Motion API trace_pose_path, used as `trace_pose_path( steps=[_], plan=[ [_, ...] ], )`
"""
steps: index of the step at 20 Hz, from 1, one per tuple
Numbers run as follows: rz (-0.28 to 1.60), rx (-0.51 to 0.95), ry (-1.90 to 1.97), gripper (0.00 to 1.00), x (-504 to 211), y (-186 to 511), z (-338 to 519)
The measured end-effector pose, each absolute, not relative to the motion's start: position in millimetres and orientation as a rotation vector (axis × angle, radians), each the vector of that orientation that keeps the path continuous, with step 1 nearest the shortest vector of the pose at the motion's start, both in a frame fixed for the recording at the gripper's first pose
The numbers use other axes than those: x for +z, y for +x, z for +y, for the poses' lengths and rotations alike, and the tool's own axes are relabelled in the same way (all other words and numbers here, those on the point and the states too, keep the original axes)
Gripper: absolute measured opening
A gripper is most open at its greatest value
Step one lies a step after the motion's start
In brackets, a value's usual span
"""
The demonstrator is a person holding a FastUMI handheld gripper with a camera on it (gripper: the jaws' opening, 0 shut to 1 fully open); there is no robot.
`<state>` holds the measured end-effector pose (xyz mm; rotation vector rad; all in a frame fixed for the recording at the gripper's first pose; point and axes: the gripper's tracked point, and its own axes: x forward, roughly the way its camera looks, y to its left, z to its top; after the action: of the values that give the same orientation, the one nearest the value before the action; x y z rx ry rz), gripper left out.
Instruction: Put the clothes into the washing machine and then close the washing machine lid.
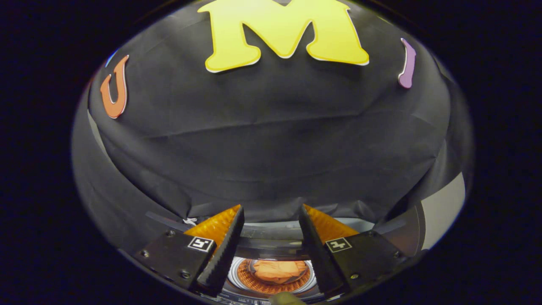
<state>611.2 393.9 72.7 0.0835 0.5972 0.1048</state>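
Note:
My gripper [271,207] is open, its fingers spread with nothing between them, pointing toward the black cloth wall. Below and between the fingers lies the washing machine's round drum [237,275], seen from above. An orange garment [279,271] lies crumpled inside the drum. A dark curved band [271,248] crosses just beyond the drum opening; I cannot tell whether it is the lid or the machine's rim. The pale top of the machine [271,226] shows ahead of the fingers.
The black cloth wall [271,148] rises close behind the machine. A pale panel [444,207] stands to the right of the fingers. A small olive-coloured shape [286,298] pokes in at the near side of the drum.

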Motion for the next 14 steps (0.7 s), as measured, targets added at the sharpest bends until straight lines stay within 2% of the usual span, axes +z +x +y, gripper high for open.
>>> trace_pose_path(
  steps=[14],
  plan=[
    [0.543, 0.134, 0.062, 0.82, 68, 575, 394]
  ],
)
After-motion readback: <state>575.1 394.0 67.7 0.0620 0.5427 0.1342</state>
